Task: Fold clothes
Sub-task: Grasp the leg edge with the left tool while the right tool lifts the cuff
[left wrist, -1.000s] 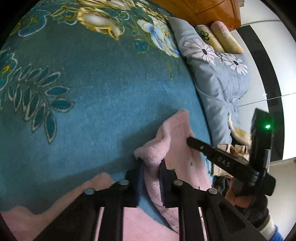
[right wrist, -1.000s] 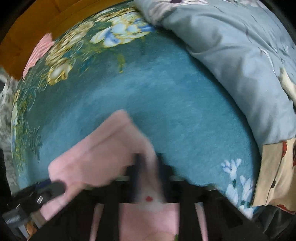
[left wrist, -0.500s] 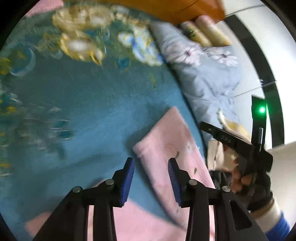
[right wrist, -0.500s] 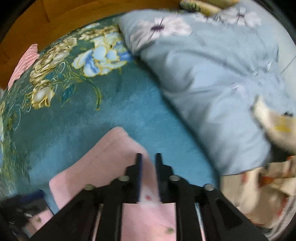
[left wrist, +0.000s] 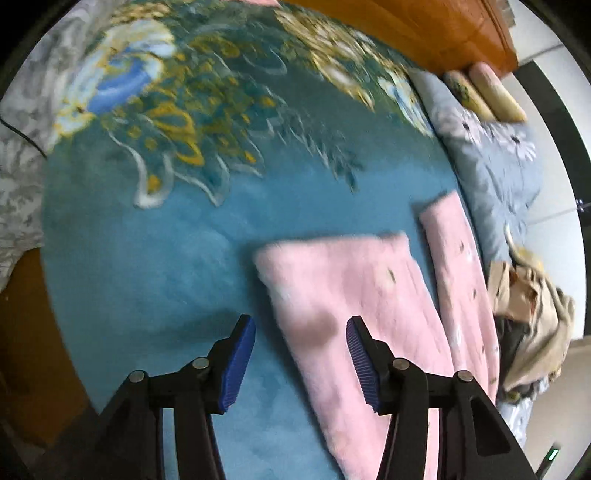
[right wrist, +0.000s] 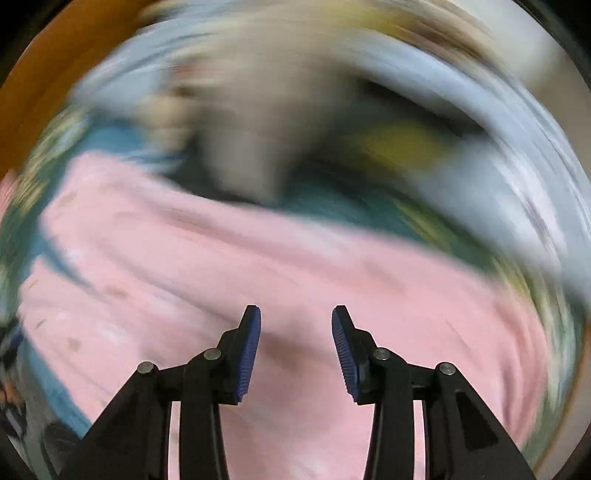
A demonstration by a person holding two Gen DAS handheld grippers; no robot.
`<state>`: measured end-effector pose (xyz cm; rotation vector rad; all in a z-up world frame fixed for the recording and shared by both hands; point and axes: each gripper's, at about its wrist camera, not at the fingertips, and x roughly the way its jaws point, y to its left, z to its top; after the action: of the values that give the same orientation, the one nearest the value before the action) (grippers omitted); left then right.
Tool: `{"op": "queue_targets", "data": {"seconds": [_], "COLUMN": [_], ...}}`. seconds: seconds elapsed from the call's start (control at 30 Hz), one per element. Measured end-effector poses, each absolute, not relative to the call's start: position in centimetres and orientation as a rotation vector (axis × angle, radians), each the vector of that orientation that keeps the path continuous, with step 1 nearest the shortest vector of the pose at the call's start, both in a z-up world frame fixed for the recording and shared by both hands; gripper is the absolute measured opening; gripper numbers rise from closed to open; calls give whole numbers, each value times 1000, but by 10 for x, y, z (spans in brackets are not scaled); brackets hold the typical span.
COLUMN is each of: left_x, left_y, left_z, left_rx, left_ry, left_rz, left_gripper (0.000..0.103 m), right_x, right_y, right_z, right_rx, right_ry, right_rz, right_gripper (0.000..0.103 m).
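Observation:
A pink fleece garment (left wrist: 354,291) lies flat on the teal flowered blanket (left wrist: 177,251), with a second narrow pink strip (left wrist: 458,266) beside it to the right. My left gripper (left wrist: 301,360) hovers over the garment's near-left edge; its jaws are opening and the blue pads (left wrist: 238,365) touch nothing. The right wrist view is heavily blurred: the same pink garment (right wrist: 258,258) spreads below my right gripper (right wrist: 295,354), whose jaws are also opening, with no cloth between the pads.
A grey-blue daisy-print quilt (left wrist: 495,173) is bunched at the right. Beige crumpled clothes (left wrist: 528,306) lie past the pink strip. An orange wooden headboard (left wrist: 424,29) runs along the top. Rolled pillows (left wrist: 484,96) sit at the upper right.
Both grippers let go of the pink cloth and spread apart. The left one swung leftward over the blanket, and the cloth now lies flat. The right view swept toward the quilt and clothes pile.

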<state>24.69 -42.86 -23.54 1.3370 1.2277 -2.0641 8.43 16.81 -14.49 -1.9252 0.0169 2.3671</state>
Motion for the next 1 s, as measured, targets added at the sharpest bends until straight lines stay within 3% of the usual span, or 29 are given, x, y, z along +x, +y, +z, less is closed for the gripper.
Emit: {"op": "queue_targets", "data": {"seconds": [0.17,0.27,0.4,0.57,0.8,0.93,1.0], "left_x": [233,226,223,223,221,219,220], "left_y": [-424,-430,-430,-428,-423,-420,-418], "left_z": [-244,-239,-230,-222,-231,-244,-248], "left_rx": [1405,1402,1415,1426,1445,1487,1468], "left_ry": [1234,1246,1226,1206,1244,1224,1235], "left_rz": [-2021,-1977,-1976,-1986,-1978,-1920,-1913], "left_gripper": [23,14,12,12,13,25,25], "right_x": [214,294,379,407,404,409,410], "right_y": [325,385,417,404,407,414,418], "right_z": [-125,-121,-144,-191,-210,-209,-207], "right_rx": [-1729,-1656,-1527,-1452,-1335,-1253,-1214], "right_ry": [281,504,924,1245,1358,1396,1415], "right_rz": [2065,1962,1856,1794,1729,1678,1651], "right_gripper": [42,52,52,52,52,52,40]}}
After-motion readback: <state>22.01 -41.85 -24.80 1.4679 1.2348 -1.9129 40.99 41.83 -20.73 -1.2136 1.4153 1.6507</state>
